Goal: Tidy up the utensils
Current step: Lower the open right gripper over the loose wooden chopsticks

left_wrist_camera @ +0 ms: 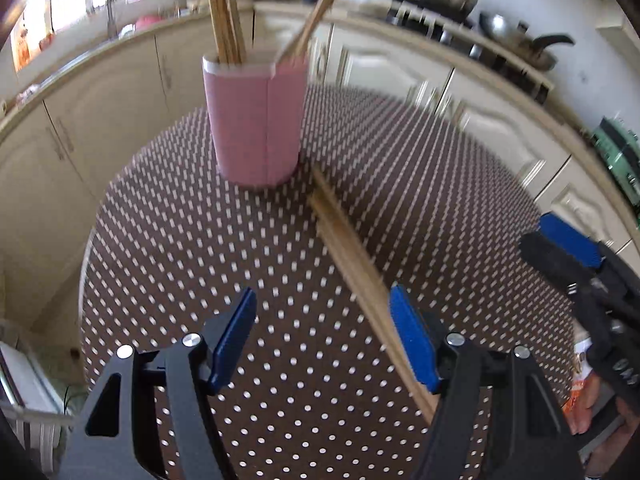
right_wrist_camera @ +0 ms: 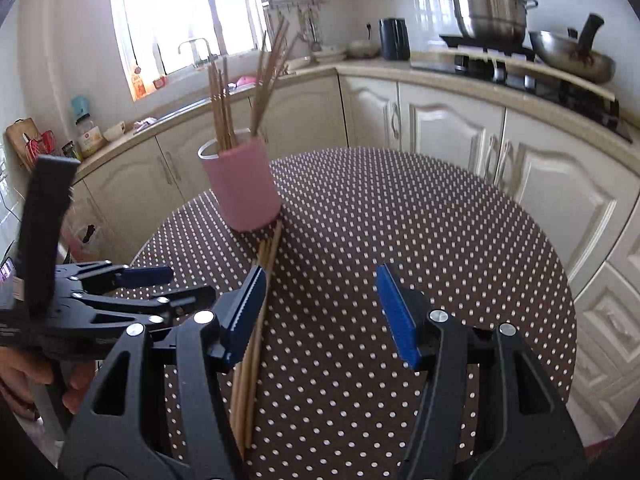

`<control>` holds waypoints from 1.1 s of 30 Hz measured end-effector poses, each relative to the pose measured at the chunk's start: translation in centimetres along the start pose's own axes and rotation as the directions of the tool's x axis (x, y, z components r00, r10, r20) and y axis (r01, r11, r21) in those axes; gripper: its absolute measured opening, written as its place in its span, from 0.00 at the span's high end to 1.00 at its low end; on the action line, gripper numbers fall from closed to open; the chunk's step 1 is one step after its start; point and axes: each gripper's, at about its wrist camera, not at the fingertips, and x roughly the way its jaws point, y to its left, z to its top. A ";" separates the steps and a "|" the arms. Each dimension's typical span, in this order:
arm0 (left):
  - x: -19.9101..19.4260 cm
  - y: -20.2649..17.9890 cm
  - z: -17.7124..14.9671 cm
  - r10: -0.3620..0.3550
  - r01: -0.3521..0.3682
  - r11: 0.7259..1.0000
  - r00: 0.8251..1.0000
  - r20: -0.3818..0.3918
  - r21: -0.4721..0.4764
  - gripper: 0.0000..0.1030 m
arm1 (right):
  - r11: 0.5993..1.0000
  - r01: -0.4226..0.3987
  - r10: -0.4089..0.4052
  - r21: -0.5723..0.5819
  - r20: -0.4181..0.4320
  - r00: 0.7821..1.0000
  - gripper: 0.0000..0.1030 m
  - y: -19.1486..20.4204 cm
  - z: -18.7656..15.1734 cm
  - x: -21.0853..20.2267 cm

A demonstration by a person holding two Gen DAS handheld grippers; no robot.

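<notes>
A pink holder (left_wrist_camera: 256, 128) (right_wrist_camera: 244, 188) stands on the dotted table with several wooden chopsticks (left_wrist_camera: 224, 12) upright in it. A bundle of loose chopsticks (left_wrist_camera: 352, 256) (right_wrist_camera: 262, 300) lies flat on the cloth, running from the holder's base toward me. My left gripper (left_wrist_camera: 324, 332) hovers open above the table, its right finger (left_wrist_camera: 412, 336) right beside the bundle. My right gripper (right_wrist_camera: 322, 312) is open too, its left finger (right_wrist_camera: 244, 312) at the bundle's edge. Neither holds anything. Each gripper shows at the edge of the other's view, the right gripper (left_wrist_camera: 580, 264) and the left gripper (right_wrist_camera: 120, 288).
The round table (right_wrist_camera: 440, 240) has a brown cloth with white dots. Cream kitchen cabinets (right_wrist_camera: 452, 132) curve behind it, with a steel pot (right_wrist_camera: 488, 4) and a wok (right_wrist_camera: 572, 56) on the stove. A hand (right_wrist_camera: 24, 372) grips the left tool.
</notes>
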 end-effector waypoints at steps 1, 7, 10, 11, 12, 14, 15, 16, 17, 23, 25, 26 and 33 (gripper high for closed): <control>0.8 0.0 -0.2 0.021 -0.021 1.000 0.999 -0.026 0.004 0.34 | 1.000 0.000 0.000 0.003 -0.008 1.000 0.44 -0.2 -0.1 0.2; 3.0 -0.4 -0.1 0.023 -0.024 1.000 0.997 -0.070 -0.019 0.34 | 1.000 -0.007 0.009 0.026 -0.061 0.998 0.44 -1.2 -1.0 1.7; 3.6 -0.9 0.1 0.013 -0.014 1.000 0.997 -0.076 -0.015 0.34 | 0.999 -0.011 0.013 0.033 -0.075 0.997 0.44 -1.4 -1.3 2.2; 3.9 -1.2 0.1 0.023 -0.024 1.000 0.997 -0.080 -0.002 0.34 | 0.999 -0.011 0.014 0.035 -0.076 0.997 0.44 -1.4 -1.3 2.3; 4.2 -1.4 0.1 0.038 -0.037 0.999 0.996 -0.086 0.012 0.34 | 0.999 -0.011 0.014 0.037 -0.077 0.997 0.44 -1.5 -1.3 2.4; 4.7 -1.8 0.2 0.070 -0.067 0.997 0.994 -0.082 0.027 0.34 | 0.999 -0.013 0.016 0.040 -0.079 0.997 0.44 -1.6 -1.4 2.5; 4.8 -2.1 0.3 0.075 -0.073 0.997 0.994 -0.079 0.030 0.34 | 0.999 -0.012 0.015 0.040 -0.080 0.997 0.43 -1.6 -1.4 2.6; 4.9 -2.1 0.4 0.075 -0.074 0.997 0.994 -0.080 0.022 0.34 | 0.999 -0.011 0.014 0.040 -0.080 0.997 0.43 -1.7 -1.3 2.6; 5.0 -2.1 0.5 0.077 -0.076 0.997 0.994 -0.083 0.014 0.34 | 0.999 -0.010 0.014 0.041 -0.080 0.997 0.43 -1.8 -1.3 2.7; 5.8 -2.2 2.2 0.099 -0.101 0.995 0.990 -0.105 -0.011 0.34 | 0.999 -0.015 0.019 0.047 -0.089 0.996 0.43 -2.0 -1.3 2.9; 5.7 -1.9 2.4 0.104 -0.108 0.994 0.988 -0.114 -0.025 0.34 | 0.999 -0.018 0.022 0.050 -0.092 0.996 0.43 -2.0 -1.3 3.1; 5.8 -2.1 2.6 0.115 -0.118 0.993 0.986 -0.117 -0.018 0.34 | 0.998 -0.020 0.025 0.053 -0.095 0.995 0.43 -2.0 -1.2 3.2; 5.6 -2.0 2.7 0.127 -0.125 0.992 0.984 -0.128 0.026 0.34 | 0.999 -0.018 0.023 0.051 -0.098 0.995 0.42 -1.9 -1.0 3.2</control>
